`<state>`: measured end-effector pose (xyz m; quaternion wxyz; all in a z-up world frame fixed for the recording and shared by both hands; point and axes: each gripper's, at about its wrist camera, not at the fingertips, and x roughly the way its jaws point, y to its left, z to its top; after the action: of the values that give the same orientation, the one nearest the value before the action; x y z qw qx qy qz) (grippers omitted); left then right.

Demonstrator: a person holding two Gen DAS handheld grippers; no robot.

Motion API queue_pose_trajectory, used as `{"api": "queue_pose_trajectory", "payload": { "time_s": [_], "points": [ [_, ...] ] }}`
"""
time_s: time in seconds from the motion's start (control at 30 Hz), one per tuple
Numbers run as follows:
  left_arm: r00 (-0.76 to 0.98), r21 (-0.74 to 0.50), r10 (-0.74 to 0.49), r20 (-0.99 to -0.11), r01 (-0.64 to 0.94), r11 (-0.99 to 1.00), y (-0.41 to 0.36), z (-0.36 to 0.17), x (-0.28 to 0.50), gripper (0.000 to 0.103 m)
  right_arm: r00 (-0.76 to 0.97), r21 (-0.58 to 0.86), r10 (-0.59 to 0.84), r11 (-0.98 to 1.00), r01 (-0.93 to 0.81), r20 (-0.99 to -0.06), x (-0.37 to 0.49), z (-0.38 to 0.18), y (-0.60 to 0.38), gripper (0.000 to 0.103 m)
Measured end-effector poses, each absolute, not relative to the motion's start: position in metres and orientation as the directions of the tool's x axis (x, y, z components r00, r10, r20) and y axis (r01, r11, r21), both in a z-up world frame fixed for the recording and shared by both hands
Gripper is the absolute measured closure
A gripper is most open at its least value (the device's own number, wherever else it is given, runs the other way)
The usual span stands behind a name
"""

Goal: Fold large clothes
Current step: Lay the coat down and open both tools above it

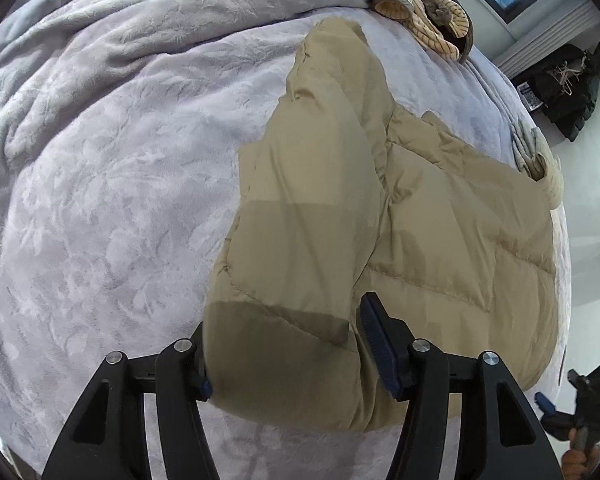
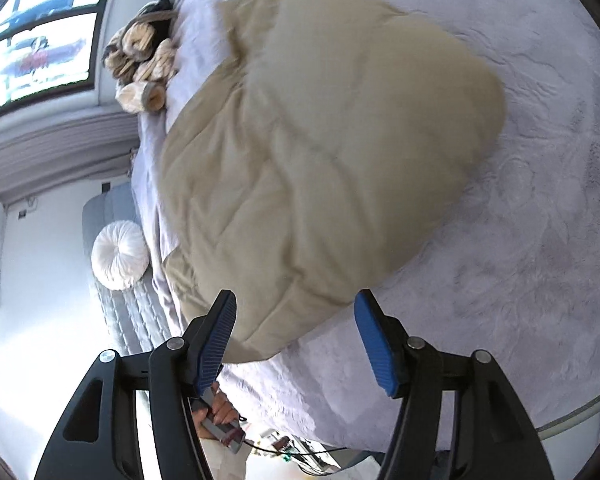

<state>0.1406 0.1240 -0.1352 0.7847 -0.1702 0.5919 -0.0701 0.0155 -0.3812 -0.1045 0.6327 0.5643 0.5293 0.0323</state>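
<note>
Midway, a tan puffer jacket [image 1: 380,216] lies on the lavender blanket [image 1: 100,200], one side doubled over the body; further folds look left to do. The left gripper [image 1: 288,352] straddles the folded edge, its far pad hidden, so contact cannot be told. The right gripper [image 2: 296,340] hangs apart, empty. No containers show.

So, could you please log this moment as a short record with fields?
garment: tan puffer jacket, partly folded, sleeve laid over its body
surface: lavender blanket on the bed
left gripper: open, jacket fold between its fingers
right gripper: open, above the jacket's edge, holding nothing
other clothes: striped garment at the far edge
</note>
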Motion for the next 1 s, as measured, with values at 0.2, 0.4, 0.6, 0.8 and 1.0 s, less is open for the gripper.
{"api": "queue_pose_trajectory", "payload": {
  "time_s": [0.2, 0.4, 0.6, 0.8, 1.0],
  "points": [
    [0.333, -0.300, -0.252, -0.909, -0.100, 0.949, 0.138, -0.118, 0.134, 0.001, 0.373, 0.728, 0.634, 0.507, 0.461, -0.678, 0.024, -0.076, -0.352, 0.037],
    [0.353, -0.287, -0.233, -0.906, -0.110, 0.951, 0.157, -0.112, 0.139, 0.001, 0.313, 0.686, 0.611, 0.633, 0.359, -0.727, 0.047, -0.058, -0.321, 0.019],
    [0.333, -0.363, -0.303, -0.893, -0.134, 0.922, 0.177, -0.120, 0.155, 0.001, 0.239, 0.559, 0.511, 0.801, 0.215, -0.825, 0.072, -0.042, -0.283, 0.018],
    [0.337, -0.372, -0.317, -0.887, -0.112, 0.922, 0.170, -0.122, 0.173, 0.001, 0.288, 0.436, 0.393, 0.895, 0.099, -0.873, 0.105, -0.023, -0.257, 0.035],
    [0.325, -0.329, -0.293, -0.899, -0.061, 0.942, 0.144, -0.135, 0.184, 0.001, 0.297, 0.375, 0.341, 0.925, 0.066, -0.892, 0.147, -0.033, -0.243, 0.094]
  ]
}}
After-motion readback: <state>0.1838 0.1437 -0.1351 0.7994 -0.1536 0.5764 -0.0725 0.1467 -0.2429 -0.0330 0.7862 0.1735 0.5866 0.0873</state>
